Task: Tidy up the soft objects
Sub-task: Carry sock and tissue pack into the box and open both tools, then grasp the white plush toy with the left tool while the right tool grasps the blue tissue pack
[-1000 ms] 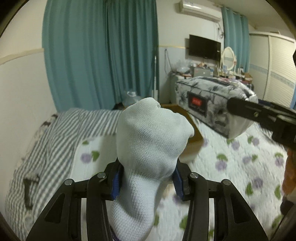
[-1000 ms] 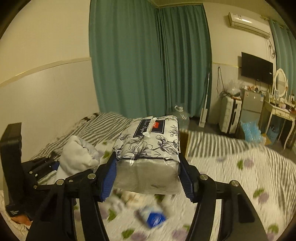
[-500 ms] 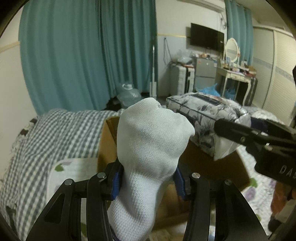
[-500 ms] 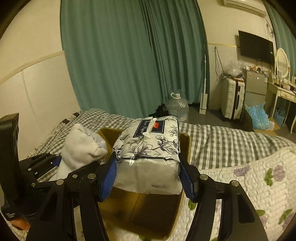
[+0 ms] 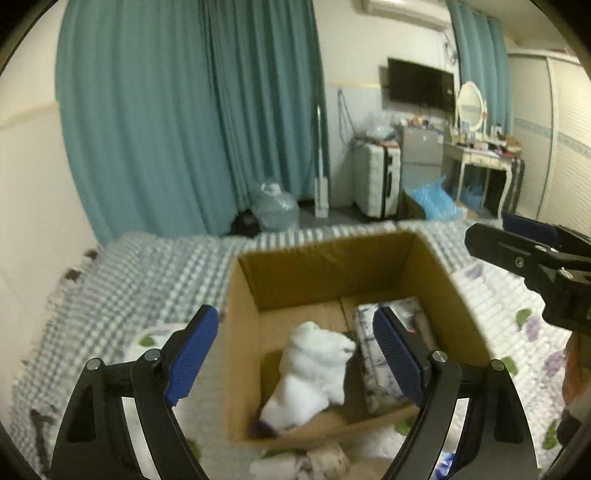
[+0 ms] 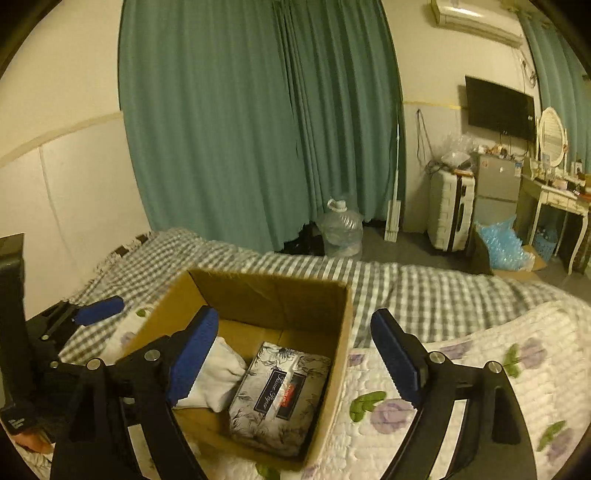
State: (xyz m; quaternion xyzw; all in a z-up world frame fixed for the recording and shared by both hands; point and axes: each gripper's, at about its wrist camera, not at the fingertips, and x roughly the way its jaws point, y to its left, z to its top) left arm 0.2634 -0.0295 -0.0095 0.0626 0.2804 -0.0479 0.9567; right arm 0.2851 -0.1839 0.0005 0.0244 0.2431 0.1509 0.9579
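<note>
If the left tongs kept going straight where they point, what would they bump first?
Probably the white sock lying in the box. The left tongs are opening, with nothing between them, and aim down into it, though depth is hard to judge.

We see a bedroom with cream walls (image 6: 74, 155) and long teal curtains (image 6: 240, 129). The bed (image 6: 424, 291) has a grey checked blanket and a white quilt (image 6: 480, 369) with purple flowers. A big water bottle (image 6: 340, 232) stands on the dark floor. A white suitcase (image 6: 448, 210), a black TV (image 6: 498, 107), an oval mirror (image 6: 551, 136) and an air conditioner (image 6: 476, 20) are on the right.
</note>
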